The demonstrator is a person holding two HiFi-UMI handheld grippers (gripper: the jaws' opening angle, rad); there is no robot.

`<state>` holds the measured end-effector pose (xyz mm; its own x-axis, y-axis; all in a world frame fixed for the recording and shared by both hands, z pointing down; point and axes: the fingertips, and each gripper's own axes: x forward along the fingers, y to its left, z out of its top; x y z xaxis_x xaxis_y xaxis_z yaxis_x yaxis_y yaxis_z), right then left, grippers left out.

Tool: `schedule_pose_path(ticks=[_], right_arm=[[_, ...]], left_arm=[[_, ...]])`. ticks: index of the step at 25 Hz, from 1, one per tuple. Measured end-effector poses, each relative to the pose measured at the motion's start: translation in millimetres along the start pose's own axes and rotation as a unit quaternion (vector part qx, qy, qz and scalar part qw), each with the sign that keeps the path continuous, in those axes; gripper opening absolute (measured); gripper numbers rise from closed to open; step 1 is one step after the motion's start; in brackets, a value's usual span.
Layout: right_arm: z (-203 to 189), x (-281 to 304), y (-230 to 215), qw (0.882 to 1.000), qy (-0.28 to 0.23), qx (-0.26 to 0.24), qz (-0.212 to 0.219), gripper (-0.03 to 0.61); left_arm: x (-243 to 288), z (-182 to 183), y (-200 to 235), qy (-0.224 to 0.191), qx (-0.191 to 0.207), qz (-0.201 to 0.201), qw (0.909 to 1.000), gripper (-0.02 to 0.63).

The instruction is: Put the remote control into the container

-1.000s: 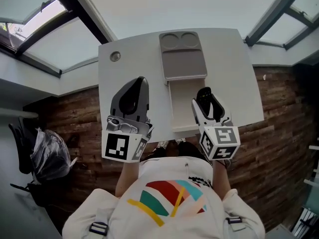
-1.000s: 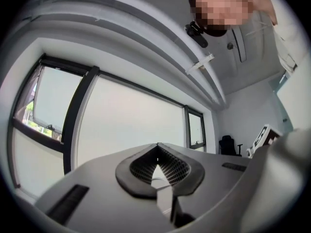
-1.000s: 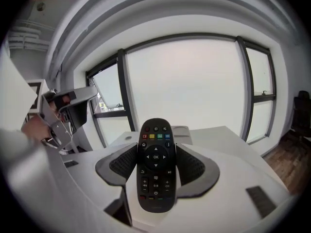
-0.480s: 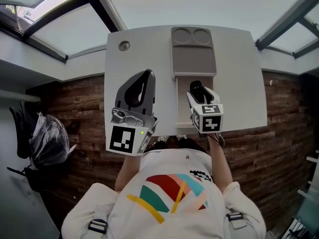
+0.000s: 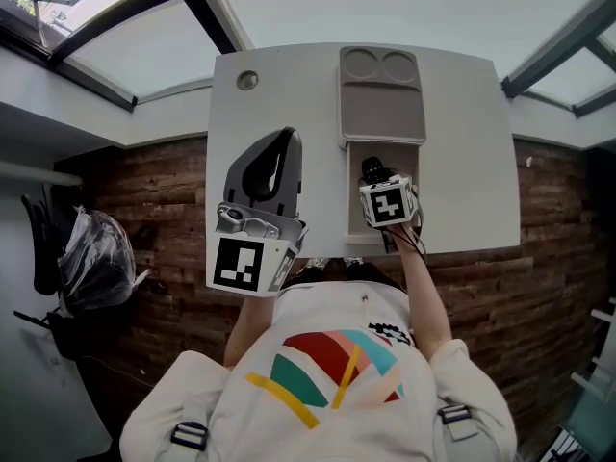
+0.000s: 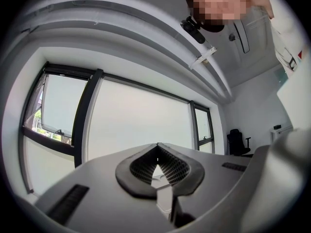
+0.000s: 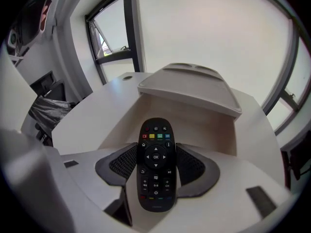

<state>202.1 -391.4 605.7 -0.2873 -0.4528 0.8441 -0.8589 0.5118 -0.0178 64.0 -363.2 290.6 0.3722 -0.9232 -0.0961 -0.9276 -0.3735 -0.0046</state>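
Black oval remote [image 7: 155, 165], coloured button row, round OK pad: pinched upright by right gripper [image 5: 377, 177] over the beige container's [image 5: 382, 114] open bin, table's [image 5: 279, 94] near edge. Left gripper [image 6: 156, 171] jaws pressed together, empty.

Your remote [image 7: 155, 164] is black with white markings, plus a little row of red, yellow, green and blue buttons near the top. The container [image 5: 382, 114] is taupe on top and a paler cream inside. The table [image 5: 462, 162] is plain white. Your left gripper [image 6: 157, 165] and right gripper [image 5: 375, 174] are both light grey with black, fine-ribbed pads [image 7: 194, 166]. Each cube [image 5: 387, 203] has black-and-white square markers. The floor [image 5: 144, 200] is brown wood planks. Your shirt [image 5: 327, 373] is white with red, teal, yellow and pink stripes.
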Motion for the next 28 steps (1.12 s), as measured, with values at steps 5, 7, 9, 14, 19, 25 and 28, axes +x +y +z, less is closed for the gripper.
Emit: schedule_pose_path(ticks=[5,7,9,14,19,25,28], right_arm=[[-9.1,4.3,9.5,0.999,0.019,-0.031,-0.004,0.252],[-8.8,4.7,10.8,0.999,0.017,-0.038,-0.009,0.252],[-10.0,6.3,11.3,0.999,0.018,-0.04,-0.009,0.252],[-8.8,8.8,12.6,0.998,0.02,-0.048,0.017,0.253],[-10.5,13.2,7.7,0.999,0.017,-0.042,0.026,0.278],[-5.2,3.5,11.5,0.998,-0.009,-0.06,0.035,0.278],[11.1,-21.0,10.3,0.997,-0.045,-0.061,0.029,0.278]], left_arm=[[-2.5,0.9,5.6,0.002,0.006,0.004,1.0,0.008],[-3.8,0.6,9.3,0.003,0.003,0.009,1.0,0.008],[-4.9,-0.2,11.7,0.005,0.001,0.012,0.9999,0.008],[-2.5,-0.8,8.3,0.002,-0.002,0.005,1.0,0.008],[0.5,4.4,0.4,-0.006,0.0,-0.012,0.9999,0.008],[2.2,10.9,-6.9,-0.015,-0.001,-0.027,0.9995,0.008],[3.5,14.4,-9.1,-0.017,-0.001,-0.031,0.9994,0.008]])
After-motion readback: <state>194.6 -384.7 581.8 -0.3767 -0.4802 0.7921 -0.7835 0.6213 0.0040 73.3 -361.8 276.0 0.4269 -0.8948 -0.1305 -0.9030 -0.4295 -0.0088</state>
